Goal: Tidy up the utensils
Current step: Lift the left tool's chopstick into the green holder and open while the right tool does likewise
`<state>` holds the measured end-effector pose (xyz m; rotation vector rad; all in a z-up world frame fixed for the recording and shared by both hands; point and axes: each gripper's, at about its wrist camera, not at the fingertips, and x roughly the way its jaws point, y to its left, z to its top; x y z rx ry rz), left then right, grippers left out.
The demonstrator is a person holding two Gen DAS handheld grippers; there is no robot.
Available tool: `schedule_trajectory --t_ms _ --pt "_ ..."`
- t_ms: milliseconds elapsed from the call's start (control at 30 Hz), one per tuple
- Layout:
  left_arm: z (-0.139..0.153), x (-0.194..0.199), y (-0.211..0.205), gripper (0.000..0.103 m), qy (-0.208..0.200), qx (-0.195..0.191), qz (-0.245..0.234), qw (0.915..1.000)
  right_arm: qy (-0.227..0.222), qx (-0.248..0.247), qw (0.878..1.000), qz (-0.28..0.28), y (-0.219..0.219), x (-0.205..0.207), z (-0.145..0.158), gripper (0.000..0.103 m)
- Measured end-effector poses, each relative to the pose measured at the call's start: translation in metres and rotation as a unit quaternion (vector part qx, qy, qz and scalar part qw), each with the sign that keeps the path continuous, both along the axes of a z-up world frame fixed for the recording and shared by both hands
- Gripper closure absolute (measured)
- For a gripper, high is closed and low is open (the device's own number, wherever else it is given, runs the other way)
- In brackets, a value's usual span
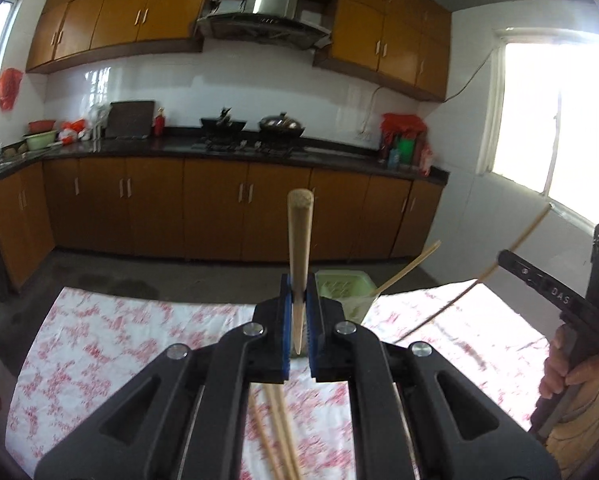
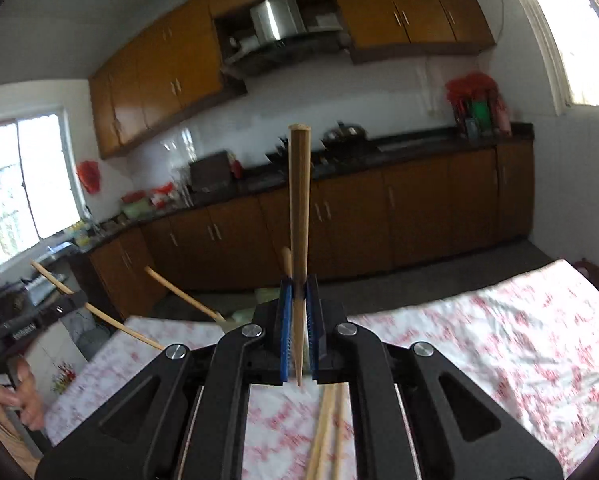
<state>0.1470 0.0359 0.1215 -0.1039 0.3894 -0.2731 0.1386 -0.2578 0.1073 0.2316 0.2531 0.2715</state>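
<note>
Left gripper (image 1: 299, 300): matte black plastic body, two angular linkage arms with triangular cut-outs, four round silver rivets across the top; blue ribbed pads (image 1: 285, 320) line the inner faces of both black fingers; bright metal rods run along the inner edges of the frame

Right gripper (image 2: 298, 300): same build, black arms, silver rivets, blue ribbed pads (image 2: 285, 320); seen side-on from the left camera (image 1: 555, 292), a black bar bearing pale lettering "DAS" and a boxy black housing

Person: beige sleeve (image 1: 579, 432) at the right wrist
</note>
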Motion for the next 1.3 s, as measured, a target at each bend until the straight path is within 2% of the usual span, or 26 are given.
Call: schedule_trajectory --t_ms 133,233,333,433,533,700,800,867,900,933,1167,1300 --pt "0.028 0.008 -0.02 0.095 -0.046 -0.001 0.004 0.9989 -0.057 -0.002 0.998 -0.012 0.023 0.01 0.022 0.095" --pt "0.04 0.024 -0.033 0.095 -0.069 -0.004 0.013 0.9975 -0.072 -0.016 0.997 -0.027 0.038 0.029 0.023 0.095" --pt "0.036 0.046 -0.045 0.095 -0.06 0.001 0.013 0.9981 -0.053 -0.028 0.998 -0.031 0.045 0.05 0.012 0.095" --pt "0.016 0.07 -0.056 0.095 -0.038 0.018 0.016 0.999 -0.022 -0.036 0.999 -0.034 0.047 0.069 -0.003 0.095" --pt "0.0 0.086 -0.057 0.095 -0.019 0.016 0.015 0.9996 0.004 -0.035 0.999 -0.034 0.047 0.079 -0.015 0.095" --pt "-0.019 0.103 -0.055 0.095 -0.002 0.015 0.019 0.9997 0.018 -0.045 0.998 -0.03 0.052 0.083 -0.022 0.095" --pt "-0.021 0.104 -0.054 0.095 -0.002 0.014 0.023 0.9996 0.018 -0.045 0.998 -0.027 0.052 0.082 -0.019 0.093" --pt "-0.02 0.1 -0.05 0.09 -0.007 0.012 0.025 0.9996 0.015 -0.045 0.998 -0.028 0.049 0.08 -0.018 0.083" --pt "-0.018 0.098 -0.047 0.088 -0.009 0.01 0.025 0.9996 0.012 -0.045 0.998 -0.03 0.048 0.078 -0.017 0.075" --pt "-0.016 0.095 -0.045 0.083 -0.013 0.009 0.028 0.9995 0.009 -0.045 0.998 -0.031 0.048 0.075 -0.015 0.073" --pt "-0.008 0.059 -0.018 0.076 -0.021 -0.002 0.044 0.9988 0.003 -0.043 0.998 -0.055 0.027 0.044 -0.004 0.072" --pt "-0.023 0.025 0.006 0.067 -0.009 0.004 0.067 0.9977 0.033 -0.043 0.996 -0.07 0.001 0.02 -0.023 0.068"
